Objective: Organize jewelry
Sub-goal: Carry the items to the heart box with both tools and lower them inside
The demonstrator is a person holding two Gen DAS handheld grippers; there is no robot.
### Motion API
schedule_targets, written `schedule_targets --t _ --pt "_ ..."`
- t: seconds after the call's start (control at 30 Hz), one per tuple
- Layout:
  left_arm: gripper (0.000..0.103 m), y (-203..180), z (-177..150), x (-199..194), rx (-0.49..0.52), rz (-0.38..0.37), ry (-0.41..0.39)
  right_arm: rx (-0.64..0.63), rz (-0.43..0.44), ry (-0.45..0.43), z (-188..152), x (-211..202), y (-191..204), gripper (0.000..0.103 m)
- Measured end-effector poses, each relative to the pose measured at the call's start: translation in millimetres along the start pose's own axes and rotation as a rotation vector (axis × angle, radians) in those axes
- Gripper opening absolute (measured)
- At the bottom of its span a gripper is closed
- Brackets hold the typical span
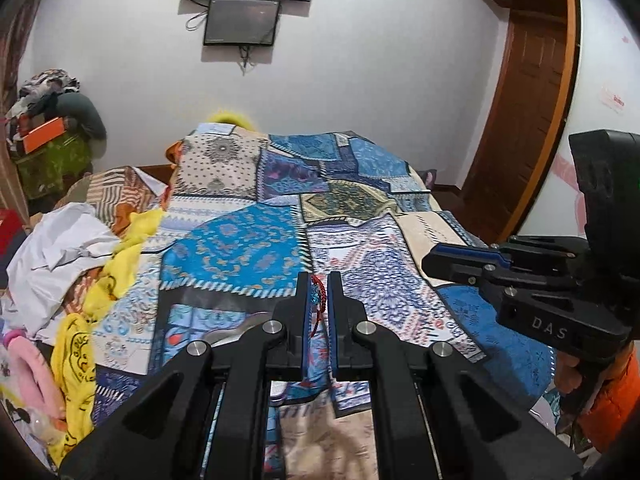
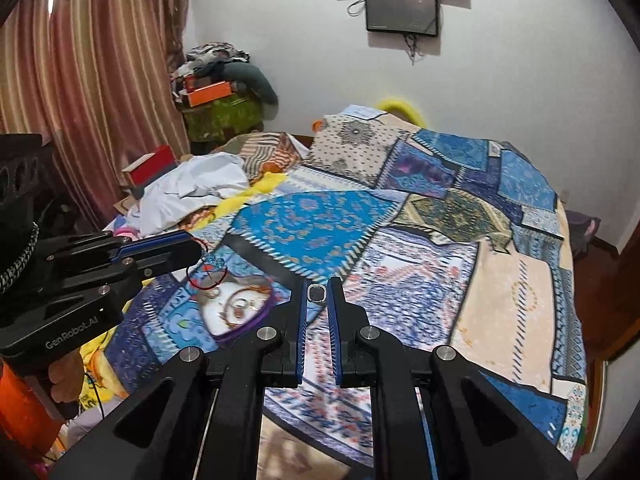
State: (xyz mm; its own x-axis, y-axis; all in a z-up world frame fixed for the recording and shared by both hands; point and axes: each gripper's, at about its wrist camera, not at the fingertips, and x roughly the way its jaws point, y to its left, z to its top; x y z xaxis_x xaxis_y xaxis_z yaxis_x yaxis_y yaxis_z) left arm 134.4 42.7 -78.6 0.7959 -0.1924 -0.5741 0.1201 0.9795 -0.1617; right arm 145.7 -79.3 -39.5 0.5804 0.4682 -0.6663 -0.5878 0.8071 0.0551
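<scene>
My left gripper [image 1: 319, 280] is shut on a red cord bracelet [image 1: 317, 300] with a blue bead, held above the patchwork bedspread [image 1: 240, 248]. From the right wrist view the left gripper [image 2: 197, 247] comes in from the left and the bracelet [image 2: 207, 274] hangs in a loop below its tips. My right gripper [image 2: 318, 285] is shut on a small ring [image 2: 317, 293] with a dark rectangular face. A white dish with a purple rim [image 2: 224, 336] lies on the bedspread [image 2: 480, 280] under the bracelet and holds rings and hoops. Its edge [image 1: 230, 332] shows by my left fingers. The right gripper [image 1: 430, 260] reaches in from the right.
Crumpled white and yellow cloths [image 1: 72, 248] lie along the bed's left side. A red box [image 2: 150, 168] sits near the striped curtain [image 2: 100, 80]. A clothes pile with an orange box [image 2: 210, 94] stands in the corner. Two screens [image 1: 242, 20] hang on the far wall, and a wooden door [image 1: 524, 120] is at the right.
</scene>
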Motion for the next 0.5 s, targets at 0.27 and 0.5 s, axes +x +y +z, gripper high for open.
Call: schedule_targets --t 0.27,0.5 --pt "0.006 31.3 -9.2 -0.2 -0.039 0.032 0.024 -0.02 0.051 0.015 3.3 21.1 26.5 0.009" --pt "0.006 53.6 -21.7 11.1 -0.065 0.042 0.062 -0.025 0.096 0.061 2.2 50.1 43.2 0.009"
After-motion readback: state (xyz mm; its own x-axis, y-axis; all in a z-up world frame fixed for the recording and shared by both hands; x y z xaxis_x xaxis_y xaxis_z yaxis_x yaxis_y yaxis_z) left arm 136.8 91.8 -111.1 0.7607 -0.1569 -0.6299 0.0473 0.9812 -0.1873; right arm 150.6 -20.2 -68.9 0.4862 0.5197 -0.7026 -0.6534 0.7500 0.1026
